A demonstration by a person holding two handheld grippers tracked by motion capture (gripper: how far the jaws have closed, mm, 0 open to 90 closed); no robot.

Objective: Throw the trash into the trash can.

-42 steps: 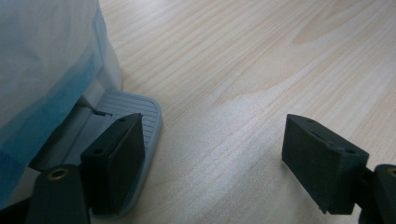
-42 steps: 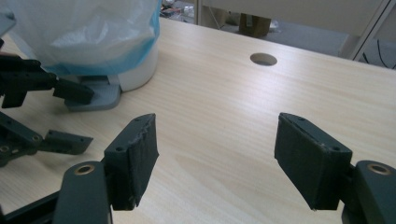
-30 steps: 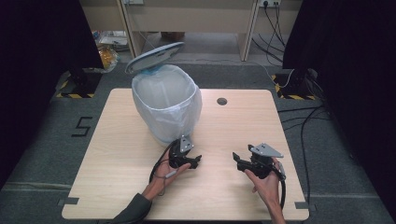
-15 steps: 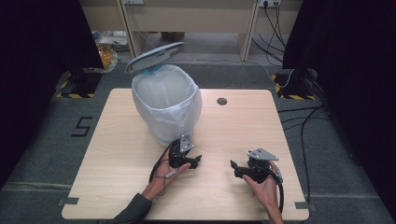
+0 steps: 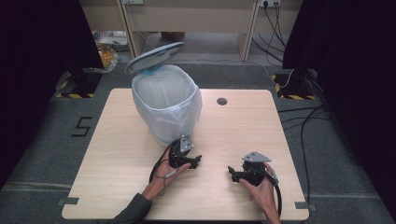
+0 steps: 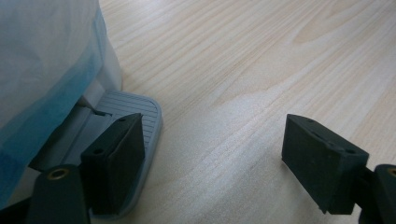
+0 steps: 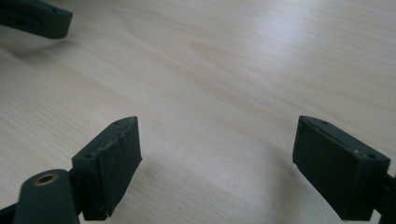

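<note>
A pedal bin (image 5: 166, 105) lined with a white and blue bag (image 6: 42, 60) stands on the wooden table (image 5: 280, 140), its grey lid (image 5: 155, 57) tipped up at the back. My left gripper (image 5: 196, 161) sits at the bin's foot, open. In the left gripper view one jaw of the left gripper (image 6: 210, 158) rests over the ribbed grey pedal (image 6: 140, 109). My right gripper (image 5: 232, 172) hovers low over bare wood to the right; its jaws have just been opening and are open, with nothing between them (image 7: 217, 158). The other gripper's jaw (image 7: 37, 18) shows at the top left.
A round cable hole (image 5: 222, 101) sits in the table's far middle. Cables (image 5: 303, 121) run over the floor on the right. A floor mark shaped like a 5 (image 5: 81, 126) lies on the left. Desk legs and dark curtains stand behind.
My right hand has sunk toward the table and drifted nearer the front edge. The left hand and the bin have stayed put, the lid still up.
</note>
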